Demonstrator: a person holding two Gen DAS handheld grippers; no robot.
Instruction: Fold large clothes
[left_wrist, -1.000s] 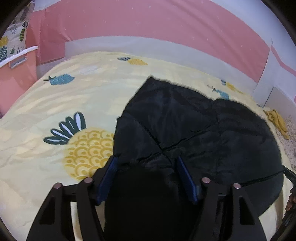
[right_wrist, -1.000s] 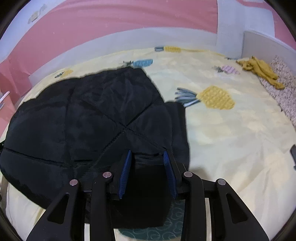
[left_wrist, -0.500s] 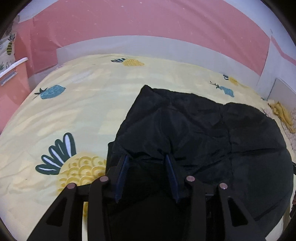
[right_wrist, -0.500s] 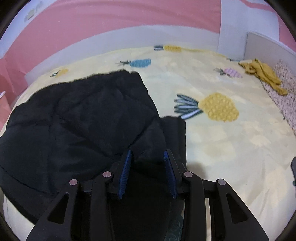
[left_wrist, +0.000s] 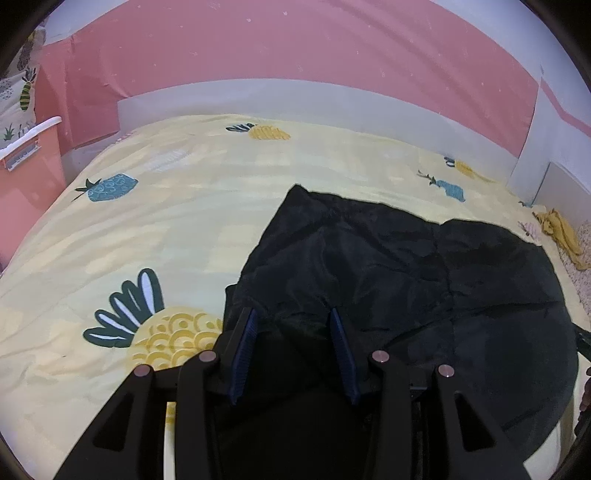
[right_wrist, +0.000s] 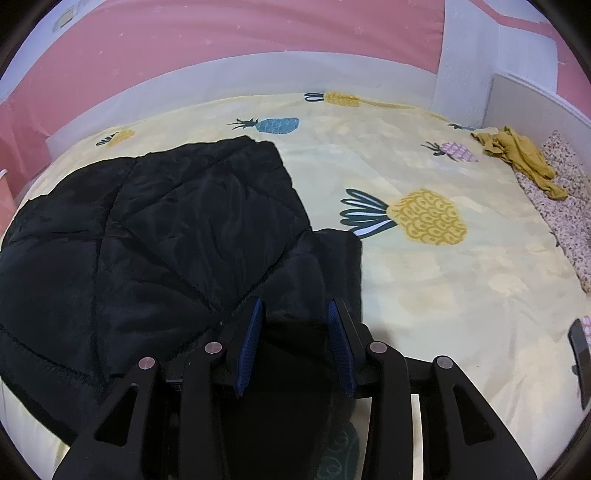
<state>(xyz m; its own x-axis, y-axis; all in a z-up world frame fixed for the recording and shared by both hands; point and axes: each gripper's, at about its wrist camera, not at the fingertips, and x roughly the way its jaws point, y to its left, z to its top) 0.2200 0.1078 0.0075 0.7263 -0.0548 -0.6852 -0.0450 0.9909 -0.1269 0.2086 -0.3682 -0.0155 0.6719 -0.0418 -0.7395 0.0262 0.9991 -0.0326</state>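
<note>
Two grippers each hold one near corner of a black padded jacket (left_wrist: 388, 280) lying on a pineapple-print bedsheet (left_wrist: 184, 206).

Left wrist view: the left gripper (left_wrist: 293, 332) has its jaws part-closed, pinching bunched fabric. The jacket spreads forward and rightward, long axis running right. A second ago these jaws were wider, the cloth loose between them.

Right wrist view: the right gripper (right_wrist: 294, 321) pinches the opposite corner; the jacket (right_wrist: 166, 236) spreads forward and leftward. Its grip looks unchanged, though the fabric has lifted into a ridge.
</note>
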